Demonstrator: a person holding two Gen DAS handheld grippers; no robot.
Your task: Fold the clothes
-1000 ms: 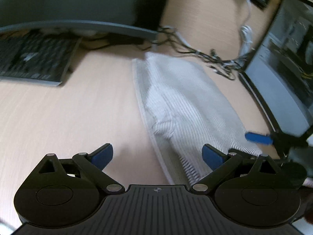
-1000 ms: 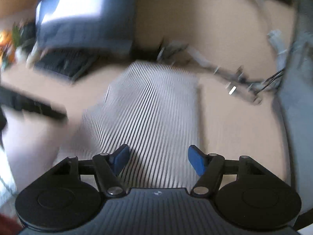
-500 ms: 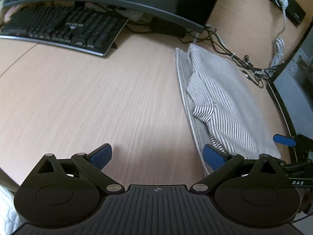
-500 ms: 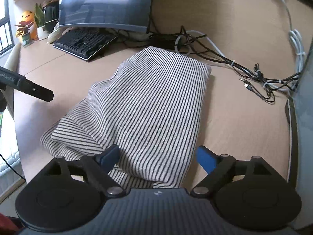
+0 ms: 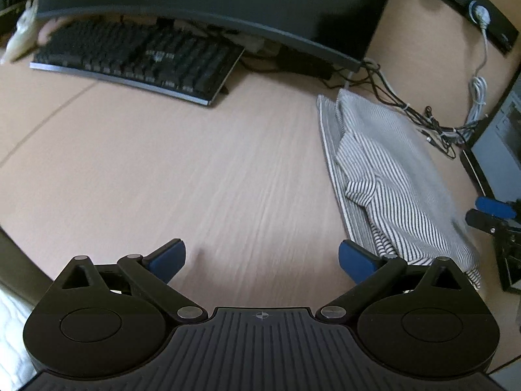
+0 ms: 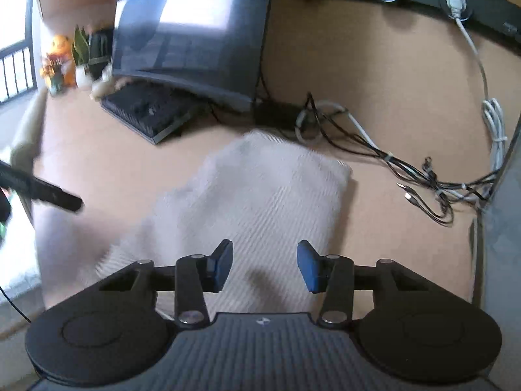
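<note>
- Two grippers in view, neither holding anything; my left gripper stands wide open over the bare desk, with the striped garment off to its right, just beside the right-hand pad.
- My right gripper is about half open; its jaws have just been closing, nothing pinched between them.
- Garment lies folded directly ahead of and beneath the right fingers, long axis running away toward the cables; I judge the right hand nearer.
</note>
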